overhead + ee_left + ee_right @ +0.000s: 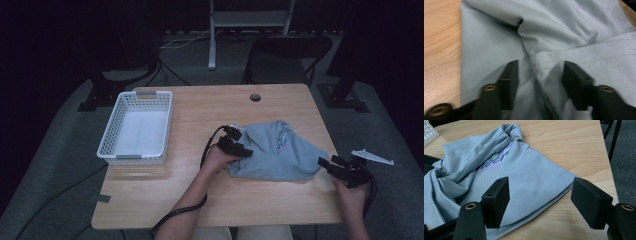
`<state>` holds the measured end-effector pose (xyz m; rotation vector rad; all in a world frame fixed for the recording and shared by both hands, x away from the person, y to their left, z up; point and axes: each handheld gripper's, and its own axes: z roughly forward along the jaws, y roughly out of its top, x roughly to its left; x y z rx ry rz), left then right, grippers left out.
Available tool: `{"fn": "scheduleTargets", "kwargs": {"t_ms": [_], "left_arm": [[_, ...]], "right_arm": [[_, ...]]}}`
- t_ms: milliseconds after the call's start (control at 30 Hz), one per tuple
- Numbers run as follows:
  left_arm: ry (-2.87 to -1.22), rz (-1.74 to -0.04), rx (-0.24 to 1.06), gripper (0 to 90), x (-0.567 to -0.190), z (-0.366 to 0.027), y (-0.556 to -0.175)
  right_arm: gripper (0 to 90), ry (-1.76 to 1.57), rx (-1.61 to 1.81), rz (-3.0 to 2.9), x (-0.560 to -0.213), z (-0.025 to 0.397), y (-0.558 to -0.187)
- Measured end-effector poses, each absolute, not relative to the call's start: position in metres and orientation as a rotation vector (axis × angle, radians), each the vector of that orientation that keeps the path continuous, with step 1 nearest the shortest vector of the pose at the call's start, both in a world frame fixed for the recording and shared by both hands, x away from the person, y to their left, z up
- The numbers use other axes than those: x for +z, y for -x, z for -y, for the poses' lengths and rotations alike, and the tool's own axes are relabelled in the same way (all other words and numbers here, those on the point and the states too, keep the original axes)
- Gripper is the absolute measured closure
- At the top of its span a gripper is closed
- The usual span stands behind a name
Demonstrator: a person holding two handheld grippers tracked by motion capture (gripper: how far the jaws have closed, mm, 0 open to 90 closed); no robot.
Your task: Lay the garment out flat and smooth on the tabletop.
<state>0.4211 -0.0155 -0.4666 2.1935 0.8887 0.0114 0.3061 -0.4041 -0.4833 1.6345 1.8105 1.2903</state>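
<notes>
Here, in the high view, a crumpled grey T-shirt point(277, 152) is lying on the right half of the worktop point(200, 200), while a white basket point(135, 128) is sitting empty at the far left. The left tool point(246, 151) is resting on the shirt's left edge, and the right tool point(325, 162) is hovering just beside its right corner. Judging from this, the work is only beginning: the shirt is still bunched, nothing is folded flat, and nothing is lying in the basket.

In the left gripper view, the left tool point(540, 75) is standing with its jaws spread over a ridge of the T-shirt point(574, 32), cloth lying between them but not yet being pinched. A strip of worktop point(439, 50) is showing at the left.

In the right gripper view, the right tool point(540, 197) is gaping wide, its jaws straddling the hem of the T-shirt point(531, 180) without gripping it. A corner of the basket point(430, 132) is peeking in at the far left.

The printed lettering on the chest is half buried in folds and cannot be read. The sleeves and neckline are hard to sort out among the wrinkles, and the shirt's underside is hidden.
</notes>
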Motion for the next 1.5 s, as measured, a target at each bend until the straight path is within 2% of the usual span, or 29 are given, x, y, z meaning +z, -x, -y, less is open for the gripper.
{"fn": "scheduleTargets", "kwargs": {"t_ms": [167,333,600,800,867,1133,1200,1367,1500], "left_arm": [[-2.127,-0.871,0.034,85.5,-0.458,0.010,-0.414],[-2.109,-0.798,0.022,87.8,-0.448,0.009,-0.398],[-2.100,-0.650,-0.019,87.9,-0.435,0.004,-0.357],[-2.125,-0.535,-0.038,87.8,-0.442,0.003,-0.322],[-2.109,-0.504,-0.101,87.7,-0.445,0.001,-0.313],[-2.176,-0.426,-0.156,87.1,-0.457,0.003,-0.286],[-2.211,-0.416,-0.164,85.1,-0.461,0.003,-0.282],[-2.211,-0.342,-0.279,65.0,-0.463,0.000,-0.274],[-2.188,-0.362,-0.287,60.2,-0.461,-0.002,-0.277]], "right_arm": [[30.3,-1.634,1.287,-1.813,-0.483,0.404,-0.306],[30.3,-1.634,1.285,-1.812,-0.483,0.403,-0.306],[30.4,-1.638,1.290,-1.802,-0.483,0.404,-0.306],[30.3,-1.638,1.295,-1.797,-0.483,0.405,-0.306],[30.3,-1.640,1.297,-1.795,-0.483,0.405,-0.306],[30.3,-1.646,1.316,-1.782,-0.483,0.407,-0.305],[30.3,-1.651,1.317,-1.781,-0.483,0.407,-0.305],[30.3,-1.649,1.312,-1.785,-0.483,0.407,-0.305],[30.3,-1.650,1.312,-1.784,-0.483,0.407,-0.306]]}}
